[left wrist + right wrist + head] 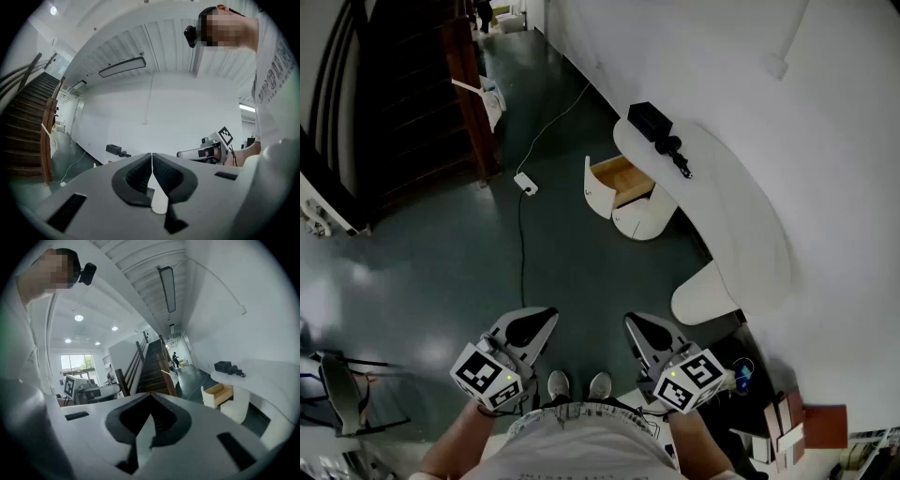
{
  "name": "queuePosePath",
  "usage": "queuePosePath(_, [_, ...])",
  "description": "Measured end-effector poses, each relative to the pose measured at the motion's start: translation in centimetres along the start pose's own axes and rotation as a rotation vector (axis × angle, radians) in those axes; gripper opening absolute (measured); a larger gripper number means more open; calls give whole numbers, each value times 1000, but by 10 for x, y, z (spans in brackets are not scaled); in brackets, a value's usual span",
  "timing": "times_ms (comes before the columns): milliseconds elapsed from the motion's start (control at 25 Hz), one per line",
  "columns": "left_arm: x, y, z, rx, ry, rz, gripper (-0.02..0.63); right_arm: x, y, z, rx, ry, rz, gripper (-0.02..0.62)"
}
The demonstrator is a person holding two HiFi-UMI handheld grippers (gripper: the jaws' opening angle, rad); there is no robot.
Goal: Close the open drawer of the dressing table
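Left gripper (536, 324) and right gripper (641, 328) both have jaws together, empty. The drawer (616, 178) stands open on the far dressing table (727, 202)

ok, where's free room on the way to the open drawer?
Bare floor between the cable and the dressing table runs up to the drawer. Its top is bare nearer than the black box. Crowded beside the right gripper: stacked items.

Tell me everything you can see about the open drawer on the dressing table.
The drawer is pulled out from the white dressing table, under its curved top. Its front is a white rounded panel; the box behind is light wood and looks empty. It sits level above the dark floor, with nothing touching it.
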State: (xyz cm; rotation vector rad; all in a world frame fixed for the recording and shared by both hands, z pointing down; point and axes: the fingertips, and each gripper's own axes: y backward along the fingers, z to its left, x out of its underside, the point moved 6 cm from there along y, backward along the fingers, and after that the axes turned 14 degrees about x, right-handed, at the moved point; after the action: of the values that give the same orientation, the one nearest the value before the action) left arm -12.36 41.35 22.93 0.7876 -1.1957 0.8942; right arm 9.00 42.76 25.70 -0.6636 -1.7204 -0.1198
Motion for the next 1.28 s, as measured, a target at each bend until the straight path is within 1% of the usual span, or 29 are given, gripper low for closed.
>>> queuePosePath(600, [2,-4,0,1,4,9,25,0,-3,0,-11,5,-1,9])
queuePosePath(1280, [3,-6,-1,-1,0,13,25,2,-7,-3,-2,-3,9,9])
